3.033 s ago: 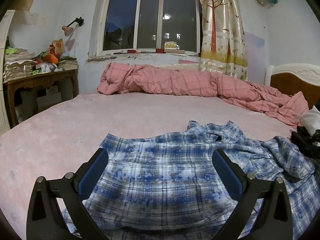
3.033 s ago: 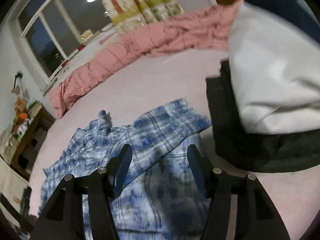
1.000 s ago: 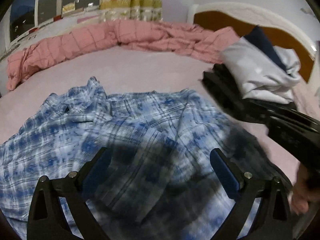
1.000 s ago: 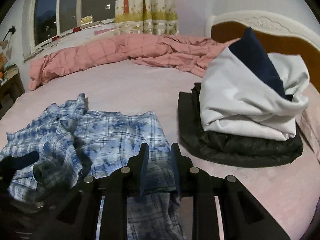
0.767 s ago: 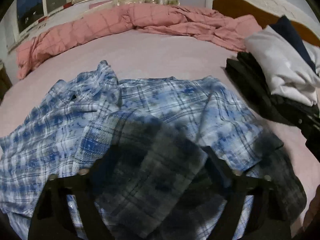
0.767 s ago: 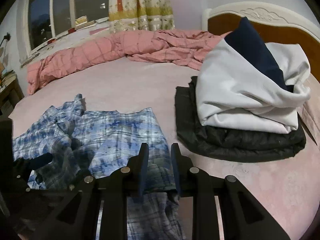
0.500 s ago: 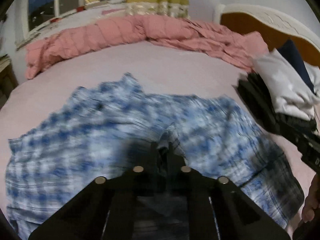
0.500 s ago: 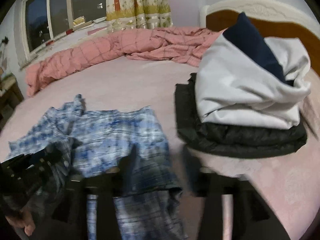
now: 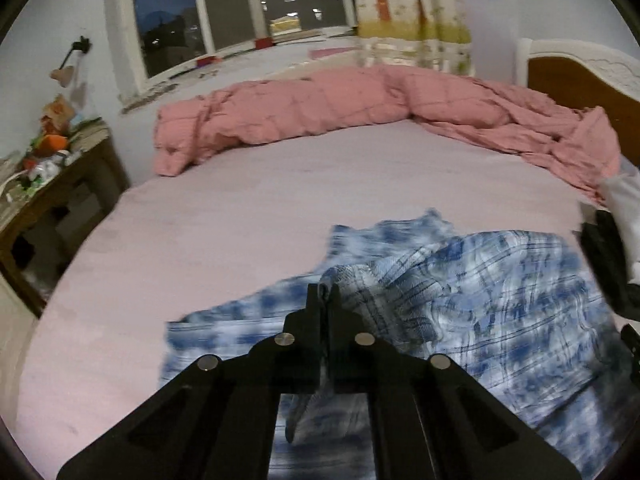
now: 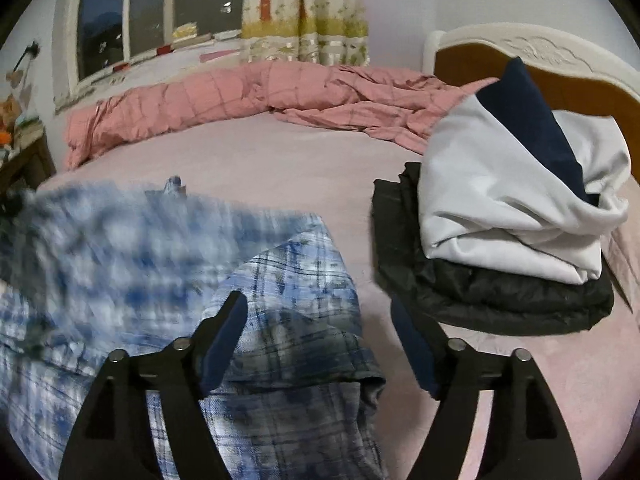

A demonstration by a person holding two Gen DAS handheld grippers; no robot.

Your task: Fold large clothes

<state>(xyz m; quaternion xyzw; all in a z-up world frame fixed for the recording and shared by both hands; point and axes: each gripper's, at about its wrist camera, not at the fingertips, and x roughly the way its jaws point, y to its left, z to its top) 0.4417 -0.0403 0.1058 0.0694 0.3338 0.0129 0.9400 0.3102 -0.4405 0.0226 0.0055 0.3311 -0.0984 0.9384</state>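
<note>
Bed [image 9: 248, 208] with pink sheet carries the blue plaid shirt [image 9: 500, 292], spread beside a stack of folded clothes [image 10: 500, 232]. Left gripper [image 9: 325, 300] jaws are clamped on a fold of shirt fabric. Right gripper [image 10: 316, 332] jaws are opening, pads apart above the shirt's edge, gripping nothing.

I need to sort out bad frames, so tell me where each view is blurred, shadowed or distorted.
Left wrist view: the blue plaid shirt is motion-smeared at its left edge, sharper on the right; the pink quilt stays fairly crisp; fisheye bends the bed edge. Right wrist view: the shirt's left half is heavily blurred, the gripper's shadow darkens the cloth near its fingers, and the folded clothes stack is sharp.
</note>
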